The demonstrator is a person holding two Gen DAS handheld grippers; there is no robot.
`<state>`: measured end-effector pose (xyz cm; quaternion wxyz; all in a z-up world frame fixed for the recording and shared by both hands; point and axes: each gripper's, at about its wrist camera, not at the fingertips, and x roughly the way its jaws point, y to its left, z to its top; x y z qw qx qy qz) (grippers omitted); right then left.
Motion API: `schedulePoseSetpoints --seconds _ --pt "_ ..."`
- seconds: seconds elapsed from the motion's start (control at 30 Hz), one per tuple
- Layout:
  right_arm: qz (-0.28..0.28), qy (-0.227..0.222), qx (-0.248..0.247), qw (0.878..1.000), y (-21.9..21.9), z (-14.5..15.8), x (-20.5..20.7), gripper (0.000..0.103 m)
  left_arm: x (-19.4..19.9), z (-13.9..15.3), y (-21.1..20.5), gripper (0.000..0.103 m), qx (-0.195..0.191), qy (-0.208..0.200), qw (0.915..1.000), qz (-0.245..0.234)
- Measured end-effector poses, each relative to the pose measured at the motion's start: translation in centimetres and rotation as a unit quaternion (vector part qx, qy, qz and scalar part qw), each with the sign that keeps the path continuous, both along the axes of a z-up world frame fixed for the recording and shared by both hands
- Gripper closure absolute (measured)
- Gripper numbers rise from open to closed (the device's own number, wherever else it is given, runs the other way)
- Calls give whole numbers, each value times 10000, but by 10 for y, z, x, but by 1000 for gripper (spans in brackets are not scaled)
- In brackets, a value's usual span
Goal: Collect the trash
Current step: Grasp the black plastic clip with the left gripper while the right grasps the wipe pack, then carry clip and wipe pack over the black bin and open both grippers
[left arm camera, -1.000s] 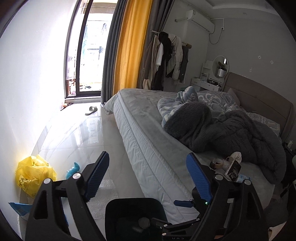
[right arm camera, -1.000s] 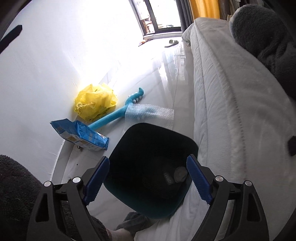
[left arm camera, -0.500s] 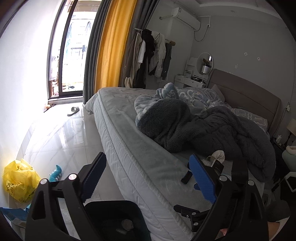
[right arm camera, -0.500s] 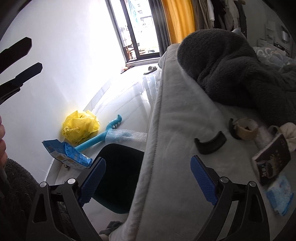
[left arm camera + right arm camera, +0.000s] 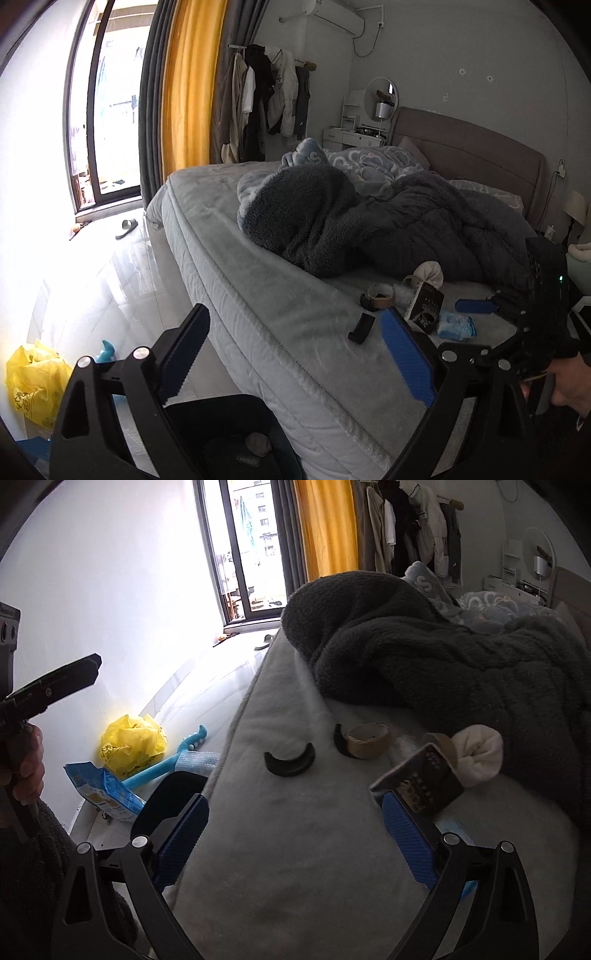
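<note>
With both the left gripper point(image 5: 295, 350) and right gripper point(image 5: 295, 834) empty, jaws spread wide, collection looks barely begun: the dark bin point(image 5: 236, 435) beside the bed point(image 5: 295, 867) seems to hold a few scraps, while tape roll point(image 5: 367, 740), black curved piece point(image 5: 290, 762) and small box point(image 5: 421, 779) remain on it.

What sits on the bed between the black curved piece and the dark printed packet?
In the right wrist view, a brown tape roll lies on the sheet between the black curved piece and the dark printed packet; otherwise bare bedsheet.
</note>
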<state>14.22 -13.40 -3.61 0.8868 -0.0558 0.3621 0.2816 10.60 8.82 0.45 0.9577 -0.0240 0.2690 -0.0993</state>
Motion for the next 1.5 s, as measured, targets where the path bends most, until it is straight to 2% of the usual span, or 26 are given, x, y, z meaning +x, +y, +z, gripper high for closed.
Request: schedulePoseSetpoints --seconds 0.13,0.27,0.47,0.63,0.77,0.9,1.0,1.13,1.23,1.3,1.37,1.43,1.5 --pt "-1 -135 -107 9999 -31 -2 7 6 11 -18 -9 8 -34 89 9997 -221" --pt "205 -55 -330 9992 -49 -20 24 5 33 -38 -25 8 104 290 9984 -475" --pt "363 80 -96 9993 -75 -41 45 5 67 -58 -46 8 124 414 9954 -854" --pt "484 188 -240 9984 -81 -56 55 5 93 -75 -60 8 19 570 9934 -990" --pt "585 467 -44 9972 -83 -72 65 5 115 -90 -67 8 -1 740 9922 -1001" --pt "558 678 253 9958 -94 -86 72 5 126 -97 -70 8 -133 796 9922 -955" --pt "586 756 212 9952 -91 -90 75 5 135 -91 -79 9 -2 827 9919 -965" --pt "525 640 216 9963 -93 -90 70 6 140 -80 -73 9 -337 677 9933 -879" --pt "447 584 307 9968 -99 -88 68 15 133 -88 -69 10 -8 577 9962 -658" --pt "376 543 381 9971 -107 -85 65 29 127 -98 -64 16 172 743 9946 -707" --pt "360 477 249 9979 -111 -81 56 33 119 -100 -60 19 296 783 9938 -730" --pt "323 395 25 9987 -114 -80 47 38 115 -92 -59 19 252 698 9951 -655" --pt "163 357 6 9992 -121 -78 38 42 110 -84 -61 19 99 625 9957 -681"
